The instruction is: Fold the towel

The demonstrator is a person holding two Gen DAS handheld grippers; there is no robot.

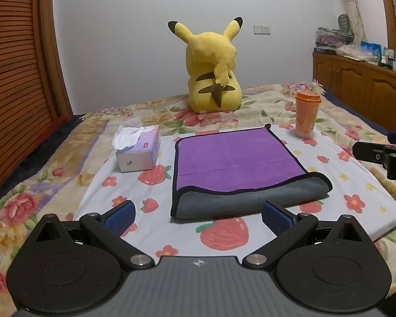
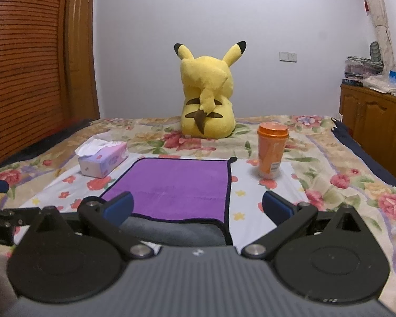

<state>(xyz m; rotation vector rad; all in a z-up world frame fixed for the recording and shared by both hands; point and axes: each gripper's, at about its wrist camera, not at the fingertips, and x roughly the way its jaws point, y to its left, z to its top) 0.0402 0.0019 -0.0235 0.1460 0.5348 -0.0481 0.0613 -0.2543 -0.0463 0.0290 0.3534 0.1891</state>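
Note:
A purple towel [image 1: 235, 158] with a grey underside and black edging lies folded on a white strawberry-print cloth [image 1: 356, 185]; the fold shows grey along its near edge. It also shows in the right wrist view [image 2: 177, 185]. My left gripper [image 1: 198, 218] is open and empty, just in front of the towel's near edge. My right gripper [image 2: 198, 206] is open and empty, hovering over the towel's near right part. The right gripper also shows at the right edge of the left wrist view [image 1: 377, 155].
A tissue box [image 1: 138, 148] stands left of the towel. An orange lidded cup [image 1: 306, 112] stands at its far right. A yellow plush toy [image 1: 213, 71] sits behind on the floral bedspread [image 1: 26, 198]. A wooden cabinet [image 1: 361, 84] is to the right.

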